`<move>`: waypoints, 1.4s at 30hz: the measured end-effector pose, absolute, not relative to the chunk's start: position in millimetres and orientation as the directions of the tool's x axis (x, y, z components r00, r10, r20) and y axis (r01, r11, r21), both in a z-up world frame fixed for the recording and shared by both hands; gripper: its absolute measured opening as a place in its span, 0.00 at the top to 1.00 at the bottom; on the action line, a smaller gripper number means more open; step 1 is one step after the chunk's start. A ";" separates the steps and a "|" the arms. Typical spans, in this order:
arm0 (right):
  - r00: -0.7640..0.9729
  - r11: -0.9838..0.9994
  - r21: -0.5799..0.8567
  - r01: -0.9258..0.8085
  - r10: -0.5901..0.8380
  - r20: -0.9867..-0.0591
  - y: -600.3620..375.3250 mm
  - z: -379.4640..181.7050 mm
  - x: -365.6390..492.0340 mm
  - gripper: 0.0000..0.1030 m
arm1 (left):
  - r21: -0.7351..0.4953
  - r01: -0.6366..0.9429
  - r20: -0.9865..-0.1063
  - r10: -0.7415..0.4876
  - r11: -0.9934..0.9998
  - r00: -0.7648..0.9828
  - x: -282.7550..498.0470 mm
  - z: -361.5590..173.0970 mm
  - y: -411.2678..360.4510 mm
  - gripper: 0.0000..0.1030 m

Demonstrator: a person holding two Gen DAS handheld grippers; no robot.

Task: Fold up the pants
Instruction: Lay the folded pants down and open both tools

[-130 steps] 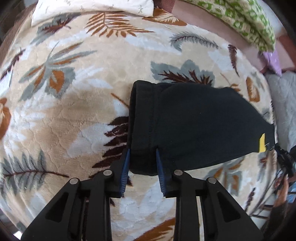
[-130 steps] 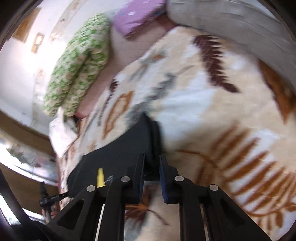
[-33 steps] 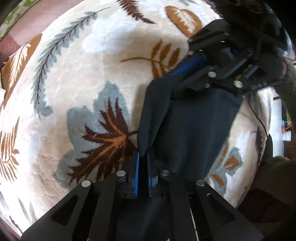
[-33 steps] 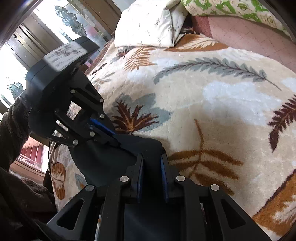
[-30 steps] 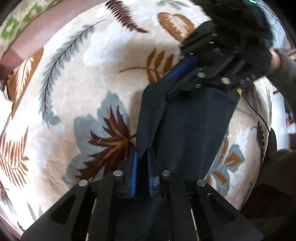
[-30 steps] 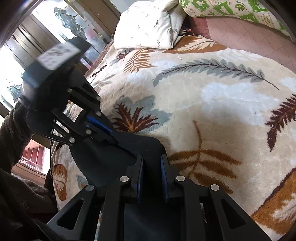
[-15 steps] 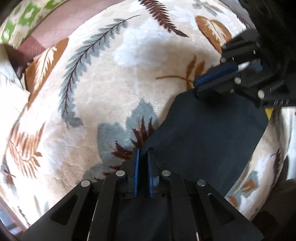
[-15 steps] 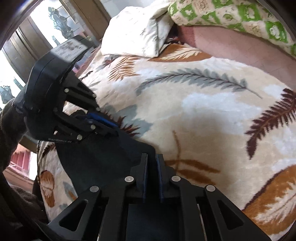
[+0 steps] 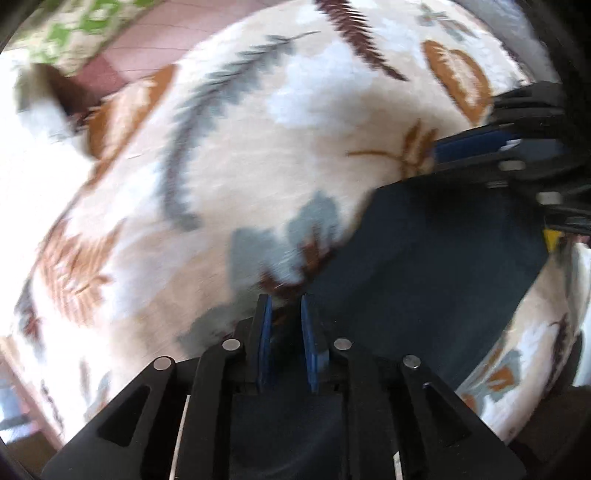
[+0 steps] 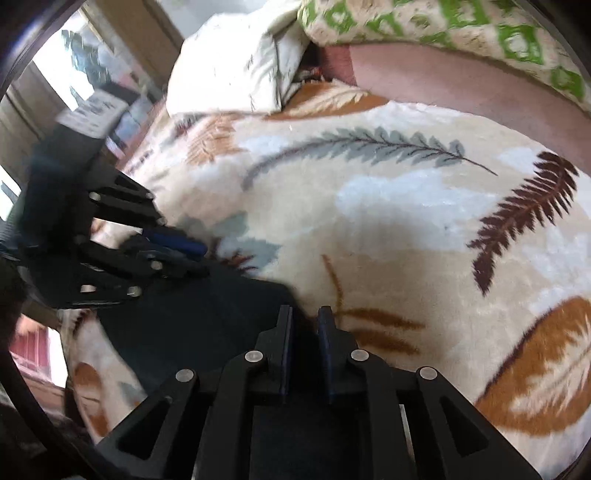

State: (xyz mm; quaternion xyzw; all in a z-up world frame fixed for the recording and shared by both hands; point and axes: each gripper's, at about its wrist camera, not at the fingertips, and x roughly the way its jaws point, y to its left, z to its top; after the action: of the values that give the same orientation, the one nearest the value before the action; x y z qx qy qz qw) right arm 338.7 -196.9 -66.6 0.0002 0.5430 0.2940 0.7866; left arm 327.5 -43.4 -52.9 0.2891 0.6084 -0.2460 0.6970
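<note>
The dark pants (image 9: pixel 424 266) lie folded and flat on a leaf-patterned blanket (image 9: pixel 240 166). My left gripper (image 9: pixel 285 310) points down at their near corner. Its jaws are opening, with a gap between the blue pads and the fabric edge loose in it. My right gripper (image 10: pixel 305 317) stands at the other corner of the pants (image 10: pixel 192 314). Its jaws are opening too, with dark cloth between them but not pinched. Each gripper shows in the other's view: the right gripper (image 9: pixel 443 158) at the far corner, the left gripper (image 10: pixel 184 254) at the left.
A white pillow (image 10: pixel 229 62) and a green patterned cushion (image 10: pixel 443 26) lie at the far end of the blanket (image 10: pixel 388 221). A yellow tag (image 9: pixel 552 236) shows at the pants' right edge. Window panes stand at the left.
The fold held up between both grippers has come down and now lies flat on the blanket. Both pairs of jaws, shut on the fabric before, have parted.
</note>
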 end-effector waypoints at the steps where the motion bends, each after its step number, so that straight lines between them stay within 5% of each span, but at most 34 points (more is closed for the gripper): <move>1: 0.252 0.828 0.324 -0.457 0.470 -0.846 -199.5 -58.9 333.1 0.79 | 0.108 0.679 -0.989 0.011 0.727 0.146 326.5 -48.2 -37.2 0.85; 3: 0.278 0.839 0.338 -0.427 0.477 -0.834 -207.5 -42.2 317.6 0.60 | 0.099 0.621 -0.988 0.004 0.777 0.152 321.8 -37.2 -24.1 0.85; 8: 0.325 0.854 0.451 -0.262 0.518 -0.792 -238.5 -18.0 262.6 0.45 | 0.038 0.474 -0.985 -0.047 0.879 0.167 280.3 -9.8 1.7 0.84; 15: 0.427 0.848 0.529 -0.023 0.487 -0.762 -333.0 -3.9 174.9 0.42 | -0.171 0.397 -0.962 -0.239 0.902 0.129 190.5 15.2 -69.7 0.84; 25: 0.514 0.822 0.530 0.210 0.369 -0.775 -505.0 2.0 103.3 0.33 | -0.496 0.230 -0.868 -0.476 0.837 -0.140 145.6 -27.4 -220.3 0.84; 36: 0.527 0.701 0.679 0.217 0.501 -0.686 -549.9 -47.9 107.5 0.33 | -0.662 -0.178 -0.731 -0.680 0.728 -0.057 147.2 -64.0 -257.2 0.84; 42: 0.510 0.679 0.707 0.199 0.544 -0.666 -554.1 -61.9 118.0 0.33 | -0.668 -0.340 -0.717 -0.694 0.661 0.060 130.7 -70.1 -242.3 0.84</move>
State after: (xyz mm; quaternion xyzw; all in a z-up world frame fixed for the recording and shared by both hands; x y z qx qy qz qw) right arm 118.0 -554.1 -61.9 0.3852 0.4823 0.1105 0.7789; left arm 130.7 -242.3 -70.1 -0.3857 0.6706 -0.1434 0.6172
